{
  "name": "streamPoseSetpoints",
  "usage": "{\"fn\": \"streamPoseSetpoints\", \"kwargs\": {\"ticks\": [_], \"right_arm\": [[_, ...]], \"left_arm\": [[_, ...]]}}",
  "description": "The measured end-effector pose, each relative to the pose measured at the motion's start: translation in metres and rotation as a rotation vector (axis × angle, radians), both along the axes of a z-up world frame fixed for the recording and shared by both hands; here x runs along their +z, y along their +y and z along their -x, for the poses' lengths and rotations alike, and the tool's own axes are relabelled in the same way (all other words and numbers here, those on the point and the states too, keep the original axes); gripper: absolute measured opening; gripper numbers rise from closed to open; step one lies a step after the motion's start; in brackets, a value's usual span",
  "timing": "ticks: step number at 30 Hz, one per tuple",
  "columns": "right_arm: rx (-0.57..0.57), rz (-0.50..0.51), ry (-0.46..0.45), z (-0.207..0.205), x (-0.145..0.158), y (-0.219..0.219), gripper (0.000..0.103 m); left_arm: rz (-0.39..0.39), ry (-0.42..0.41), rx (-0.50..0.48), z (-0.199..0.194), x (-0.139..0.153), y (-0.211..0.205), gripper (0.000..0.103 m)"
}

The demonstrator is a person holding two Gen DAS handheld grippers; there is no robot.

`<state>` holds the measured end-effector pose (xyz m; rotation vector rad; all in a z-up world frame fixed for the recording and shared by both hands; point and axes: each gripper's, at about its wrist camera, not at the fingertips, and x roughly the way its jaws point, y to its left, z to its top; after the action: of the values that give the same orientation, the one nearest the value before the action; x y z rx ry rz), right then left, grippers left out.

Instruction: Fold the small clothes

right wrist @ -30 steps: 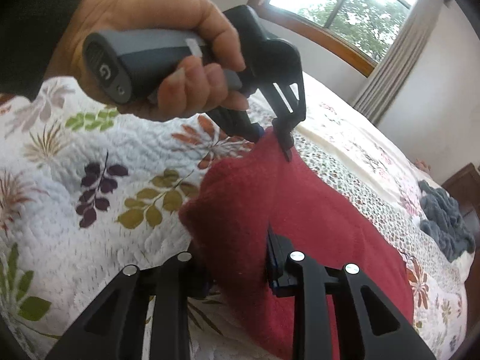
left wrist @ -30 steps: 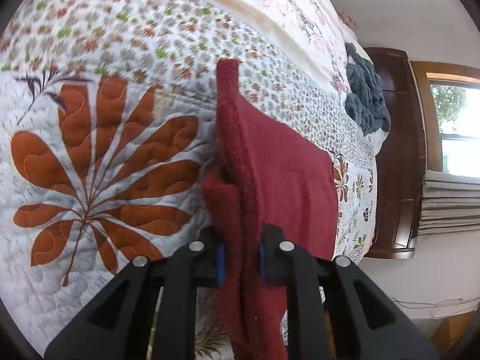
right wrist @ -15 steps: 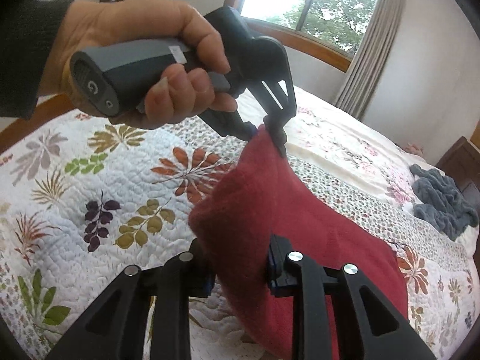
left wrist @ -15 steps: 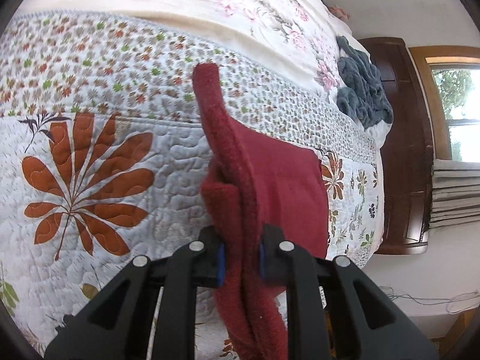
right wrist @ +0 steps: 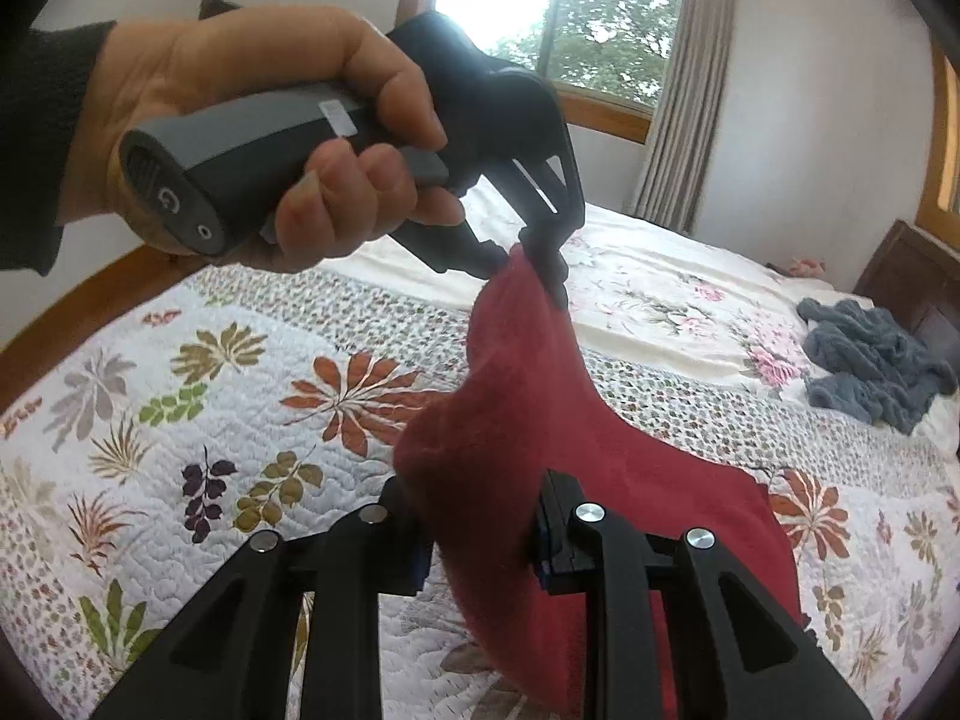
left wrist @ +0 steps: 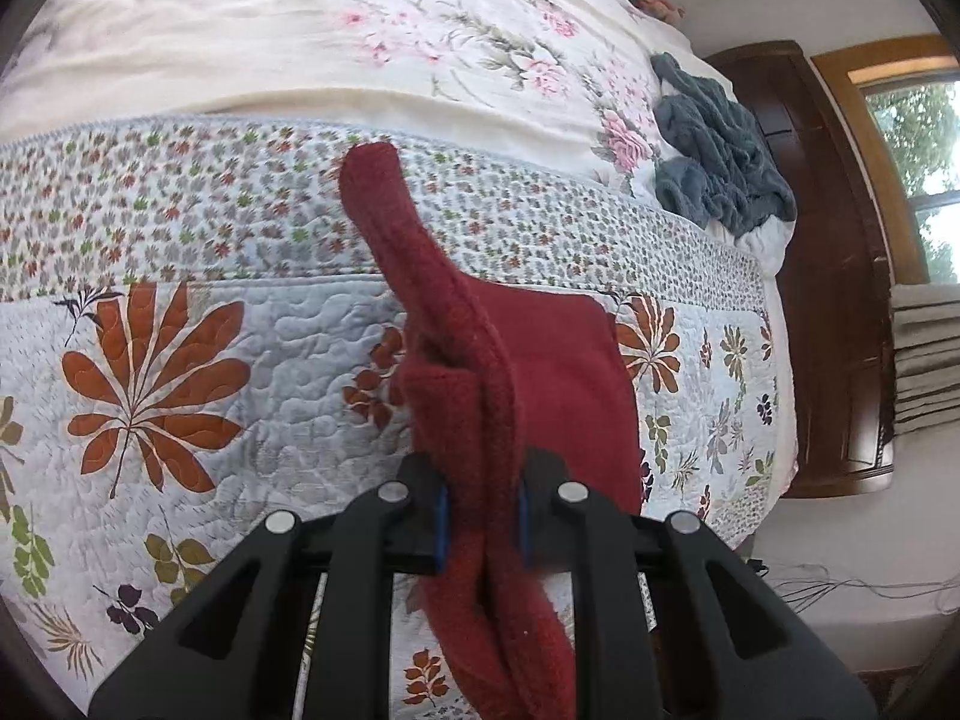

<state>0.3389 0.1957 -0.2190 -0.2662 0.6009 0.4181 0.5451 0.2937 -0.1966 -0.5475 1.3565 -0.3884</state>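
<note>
A dark red fleece cloth (left wrist: 558,372) is held above the quilted bed, its far part still lying on the quilt. My left gripper (left wrist: 480,516) is shut on one edge, the cloth bunched between its blue pads. In the right wrist view the red cloth (right wrist: 540,438) runs from my right gripper (right wrist: 480,546), shut on the near corner, up to the left gripper (right wrist: 528,264), which a person's hand (right wrist: 270,138) holds higher and farther back, pinching the other corner.
A floral quilt (left wrist: 180,360) covers the bed, with a cream flowered sheet (left wrist: 300,30) beyond it. A crumpled grey-blue garment (left wrist: 720,150) lies near the dark wooden headboard (left wrist: 840,300). The grey-blue garment (right wrist: 870,360) is also at right in the right wrist view. Window and curtain (right wrist: 678,90) behind.
Both grippers have risen with the red cloth, lifting more of it off the quilt. The bed looks farther below, and the left gripper sits higher in the right wrist view.
</note>
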Motion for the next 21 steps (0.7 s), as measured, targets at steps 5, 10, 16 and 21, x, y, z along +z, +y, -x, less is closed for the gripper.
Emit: {"fn": "streamPoseSetpoints", "kwargs": {"ticks": [5, 10, 16, 21], "right_arm": [[-0.024, -0.049, 0.0, -0.001, 0.012, -0.026, 0.024], [-0.049, -0.097, 0.001, -0.002, 0.02, -0.051, 0.024], [-0.074, -0.148, 0.007, -0.002, 0.024, -0.077, 0.023], [-0.093, -0.191, 0.015, -0.003, 0.024, -0.102, 0.022]], "left_arm": [[-0.037, -0.011, -0.014, -0.002, 0.017, -0.026, 0.014], [-0.078, -0.015, -0.03, -0.004, 0.031, -0.054, 0.014], [-0.129, -0.016, -0.047, -0.007, 0.041, -0.085, 0.014], [-0.179, -0.012, -0.067, -0.012, 0.045, -0.113, 0.014]]}}
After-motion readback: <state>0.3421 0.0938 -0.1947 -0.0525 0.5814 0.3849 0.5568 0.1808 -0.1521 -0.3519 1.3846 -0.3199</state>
